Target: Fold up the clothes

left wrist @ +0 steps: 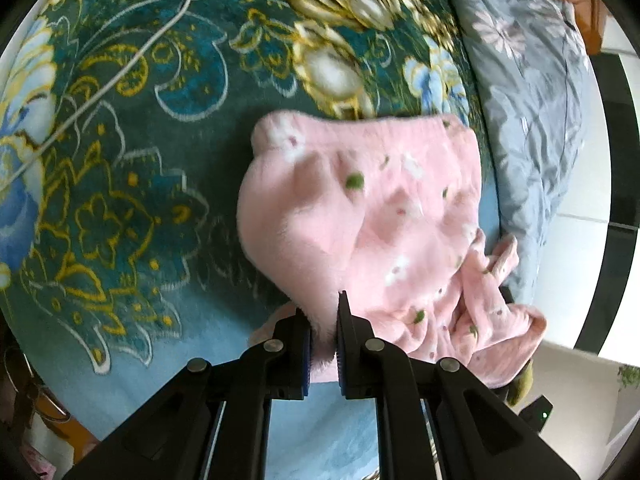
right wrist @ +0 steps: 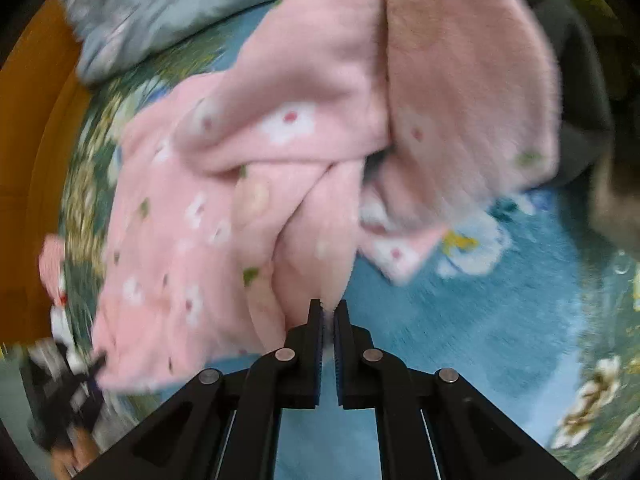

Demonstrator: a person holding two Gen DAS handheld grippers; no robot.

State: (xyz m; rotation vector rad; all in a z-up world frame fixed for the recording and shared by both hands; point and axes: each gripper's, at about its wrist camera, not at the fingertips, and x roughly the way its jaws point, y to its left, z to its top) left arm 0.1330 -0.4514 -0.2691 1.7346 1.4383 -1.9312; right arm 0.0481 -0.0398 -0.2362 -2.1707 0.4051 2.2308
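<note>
A pink fleece garment point(left wrist: 372, 208) with white flowers and green dots lies bunched on the bed, its rounded edge toward the far side. My left gripper point(left wrist: 323, 312) is shut on the garment's near edge, and pink fabric shows squeezed between the pads. In the right wrist view the same pink garment point(right wrist: 248, 184) hangs in folds and twists in front of the camera. My right gripper point(right wrist: 328, 308) is shut on a fold of it, with a thin strip of fleece pinched between the fingertips. The blur hides where the far end of the cloth goes.
A teal and gold floral blanket point(left wrist: 140, 140) covers the bed. A white cable point(left wrist: 132, 56) runs across it at the left. A grey-blue flowered quilt point(left wrist: 532, 92) lies along the right side, beside white floor tiles point(left wrist: 580, 240). An orange wooden frame point(right wrist: 28, 140) and a dark grey cloth point(right wrist: 580, 92) border the right wrist view.
</note>
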